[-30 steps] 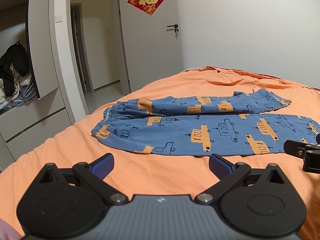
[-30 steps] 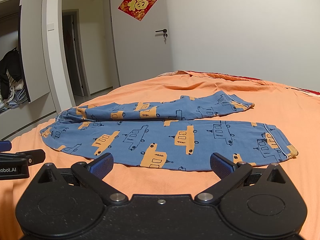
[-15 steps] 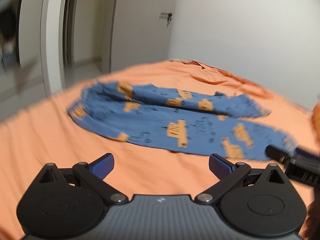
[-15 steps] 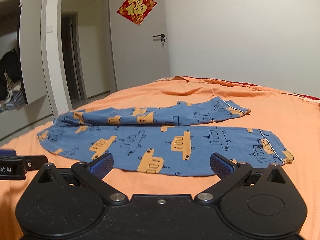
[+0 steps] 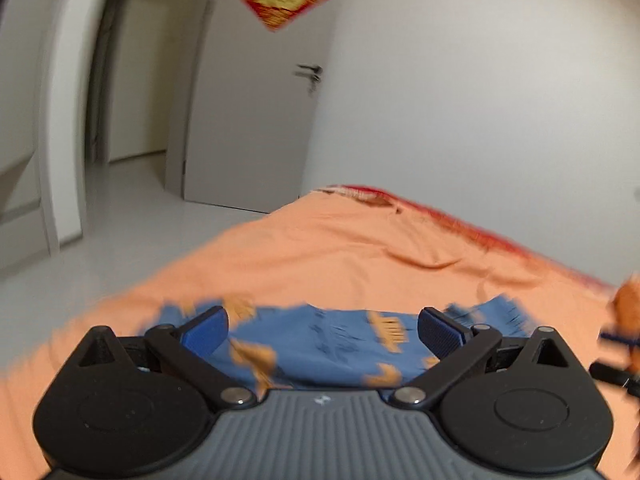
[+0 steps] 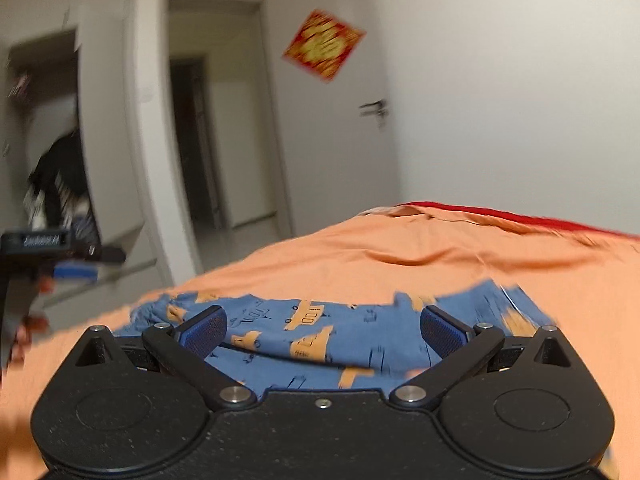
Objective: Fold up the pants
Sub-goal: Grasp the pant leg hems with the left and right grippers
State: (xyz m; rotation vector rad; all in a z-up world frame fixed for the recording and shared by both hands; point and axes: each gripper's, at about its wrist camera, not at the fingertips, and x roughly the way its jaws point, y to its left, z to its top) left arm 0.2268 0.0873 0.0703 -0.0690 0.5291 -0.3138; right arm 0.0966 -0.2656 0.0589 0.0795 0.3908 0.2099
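The left wrist view is blurred, but it shows the left gripper [image 5: 322,330] with its blue-padded fingers [image 5: 205,329] spread wide and nothing held between them. Just beyond and below the fingers lie the pants [image 5: 332,344], blue with an orange pattern, spread on the bed [image 5: 340,248] which has an orange cover. I cannot tell from this view if the fingers touch the cloth or hang just above it. At the right edge of the same view a dark part of the right gripper [image 5: 616,374] is seen, too blurred for details. The right wrist view shows the right gripper [image 6: 322,330] also with its fingers [image 6: 442,336] set wide apart and empty, low over the pants [image 6: 320,332]. Here the printed vehicles are clearer, and one layer of the blue cloth lies over another with a fold line running between the two fingers. At the left edge of this view the left gripper [image 6: 76,264] appears, near the edge of the bed. Behind the bed stand a white door [image 6: 332,152] with a dark handle [image 6: 374,110] and a red and gold decoration [image 6: 324,46] on it, and a white wall [image 6: 520,100] to the right. Further left there is an open wardrobe with dark clothes [image 6: 60,184] inside.
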